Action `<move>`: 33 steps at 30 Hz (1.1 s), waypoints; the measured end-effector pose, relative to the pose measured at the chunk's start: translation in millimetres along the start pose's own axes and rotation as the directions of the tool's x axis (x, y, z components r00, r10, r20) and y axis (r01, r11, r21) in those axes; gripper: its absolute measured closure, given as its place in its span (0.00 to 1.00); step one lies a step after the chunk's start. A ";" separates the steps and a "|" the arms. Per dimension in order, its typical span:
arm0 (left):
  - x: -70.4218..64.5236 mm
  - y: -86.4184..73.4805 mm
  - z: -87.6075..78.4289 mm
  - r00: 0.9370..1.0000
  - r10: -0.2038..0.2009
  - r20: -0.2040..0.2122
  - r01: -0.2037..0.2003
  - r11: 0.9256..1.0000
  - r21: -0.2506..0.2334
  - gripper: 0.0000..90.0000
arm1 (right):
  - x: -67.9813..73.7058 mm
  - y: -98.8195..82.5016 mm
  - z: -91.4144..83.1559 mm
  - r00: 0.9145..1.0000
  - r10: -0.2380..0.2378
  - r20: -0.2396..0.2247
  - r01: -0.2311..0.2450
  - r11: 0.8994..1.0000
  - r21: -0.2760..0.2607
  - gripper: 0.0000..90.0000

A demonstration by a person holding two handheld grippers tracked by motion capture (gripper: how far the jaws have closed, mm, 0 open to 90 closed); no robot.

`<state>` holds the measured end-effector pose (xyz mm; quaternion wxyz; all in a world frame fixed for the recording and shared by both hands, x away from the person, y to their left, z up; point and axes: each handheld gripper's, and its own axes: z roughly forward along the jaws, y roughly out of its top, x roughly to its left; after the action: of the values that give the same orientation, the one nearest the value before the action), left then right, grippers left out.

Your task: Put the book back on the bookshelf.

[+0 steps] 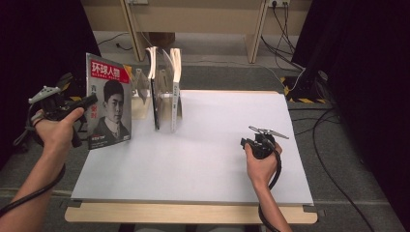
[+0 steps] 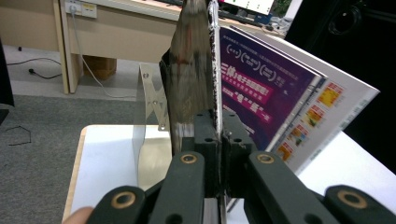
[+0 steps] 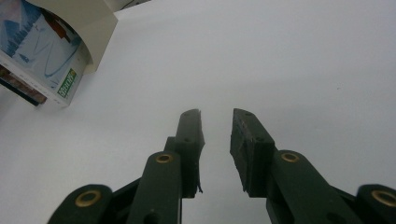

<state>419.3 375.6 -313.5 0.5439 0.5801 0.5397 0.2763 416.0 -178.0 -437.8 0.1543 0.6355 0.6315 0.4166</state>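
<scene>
Two grippers are at work, and the left gripper [image 1: 84, 104] is the busy one: its jaws are clamped tight on the edge of a magazine [image 1: 110, 108], holding it upright off the left edge of the tabletop [image 1: 217, 159], cover facing the person. In the left gripper view the magazine [image 2: 212, 70] shows edge-on between the closed jaws, its pages fanning to either side, the purple back cover [image 2: 266, 88] leaning off to the right.

Just beyond the magazine, at the far left corner of the tabletop, stands a book rack [image 1: 140, 89] with a few upright books [image 1: 164, 92] in it, close beside the held magazine but not touching it as far as I can tell.

The right gripper [image 1: 258, 140] rests low over the right half of the tabletop, near its middle, well apart from the rack. Its jaws stand partly apart with nothing between them, as the right gripper view [image 3: 217, 140] shows; the books [image 3: 42, 56] sit off at the frame's upper left.

Most of the white surface, from the near edge to the far right corner, lies bare around that hand.
</scene>
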 end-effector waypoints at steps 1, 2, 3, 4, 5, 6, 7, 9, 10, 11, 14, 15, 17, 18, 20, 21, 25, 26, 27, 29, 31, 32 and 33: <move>-0.7 0.7 2.9 1.000 0.004 -0.003 -0.004 1.000 0.000 0.96 | -0.1 0.0 -0.1 1.000 0.000 0.000 0.000 1.000 0.000 0.81; -0.7 0.7 2.9 1.000 0.004 -0.003 -0.004 1.000 0.000 0.96 | -0.1 0.0 -0.1 1.000 0.000 0.000 0.000 1.000 0.000 0.81; -1.9 1.9 8.7 1.000 0.006 -0.006 -0.006 1.000 -0.001 0.96 | -0.4 -0.2 0.1 1.000 0.002 0.001 -0.002 1.000 -0.003 0.81; -1.9 1.9 8.7 1.000 0.006 -0.006 -0.006 1.000 -0.001 0.96 | -0.4 -0.2 0.1 1.000 0.002 0.001 -0.002 1.000 -0.003 0.81; -2.4 2.4 11.6 1.000 0.007 -0.008 -0.007 1.000 -0.002 0.96 | -0.6 -0.3 0.1 1.000 0.003 -0.001 -0.003 1.000 -0.002 0.81; -3.0 3.5 17.3 1.000 0.003 -0.011 -0.003 1.000 -0.004 0.96 | -1.1 -0.6 0.0 1.000 0.009 0.000 -0.009 1.000 0.001 0.81; -3.0 3.5 17.3 1.000 0.003 -0.011 -0.003 1.000 -0.004 0.96 | -1.1 -0.6 0.0 1.000 0.009 0.000 -0.009 1.000 0.001 0.81; -3.3 4.8 26.3 1.000 0.003 -0.019 -0.004 1.000 -0.008 0.96 | -3.5 -1.3 0.6 1.000 0.008 0.003 -0.008 1.000 0.001 0.81; -3.3 4.8 26.3 1.000 0.003 -0.019 -0.004 1.000 -0.008 0.96 | -3.5 -1.3 0.6 1.000 0.008 0.003 -0.008 1.000 0.001 0.81; -3.7 5.6 31.8 1.000 0.009 -0.028 -0.010 1.000 -0.009 0.96 | -4.3 -1.9 0.4 1.000 0.014 0.004 -0.014 1.000 0.002 0.81; -4.3 6.3 37.0 0.999 0.008 -0.033 -0.009 1.000 -0.011 0.96 | -4.8 -2.4 0.0 1.000 0.019 0.006 -0.019 1.000 0.004 0.81; -4.5 6.9 39.6 0.999 0.010 -0.035 -0.011 1.000 -0.014 0.96 | -5.6 -2.5 0.2 1.000 0.015 0.006 -0.015 1.000 0.004 0.81; -5.5 8.0 44.7 0.999 0.015 -0.038 -0.015 1.000 -0.019 0.96 | -6.5 -2.6 0.7 1.000 0.012 0.007 -0.012 1.000 0.003 0.81; -6.5 9.4 49.3 0.999 0.017 -0.043 -0.018 1.000 -0.022 0.96 | -6.3 -2.4 0.3 1.000 0.015 0.008 -0.015 1.000 0.004 0.81; -7.5 10.9 53.5 0.999 0.020 -0.045 -0.021 1.000 -0.023 0.96 | -6.5 -2.1 0.0 1.000 0.013 0.008 -0.013 1.000 0.001 0.81; -8.0 11.8 55.4 0.999 0.022 -0.049 -0.023 0.999 -0.024 0.96 | -6.7 -2.0 0.0 1.000 0.012 0.009 -0.012 1.000 0.001 0.81; -9.2 14.8 63.6 0.998 0.027 -0.062 -0.029 0.999 -0.034 0.96 | -7.8 -2.7 0.4 1.000 0.017 0.011 -0.017 1.000 0.005 0.81; -9.3 15.3 65.8 0.997 0.029 -0.067 -0.031 0.999 -0.034 0.96 | -8.5 -2.8 0.6 1.000 0.015 0.009 -0.015 1.000 0.007 0.81; -9.2 15.6 68.1 0.997 0.031 -0.071 -0.033 0.999 -0.036 0.96 | -8.3 -3.0 0.8 1.000 0.020 0.010 -0.020 1.000 0.006 0.81; -8.4 16.1 72.6 0.996 0.030 -0.083 -0.034 0.999 -0.043 0.96 | -9.5 -2.9 0.7 1.000 0.012 0.011 -0.012 1.000 0.004 0.81; -6.8 15.7 76.8 0.995 0.035 -0.088 -0.040 0.998 -0.055 0.96 | -9.5 -3.0 0.1 1.000 0.023 0.012 -0.023 1.000 0.004 0.81; -6.0 15.0 79.1 0.995 0.038 -0.089 -0.044 0.997 -0.067 0.96 | -10.0 -3.1 0.0 1.000 0.023 0.012 -0.023 1.000 0.004 0.81; -6.0 15.0 79.1 0.995 0.038 -0.089 -0.044 0.997 -0.067 0.96 | -10.0 -3.1 0.0 1.000 0.023 0.012 -0.023 1.000 0.004 0.81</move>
<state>494.4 346.4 -318.3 0.5334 0.5594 0.5413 0.3311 415.3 -186.9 -443.4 0.1521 0.6455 0.6239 0.4133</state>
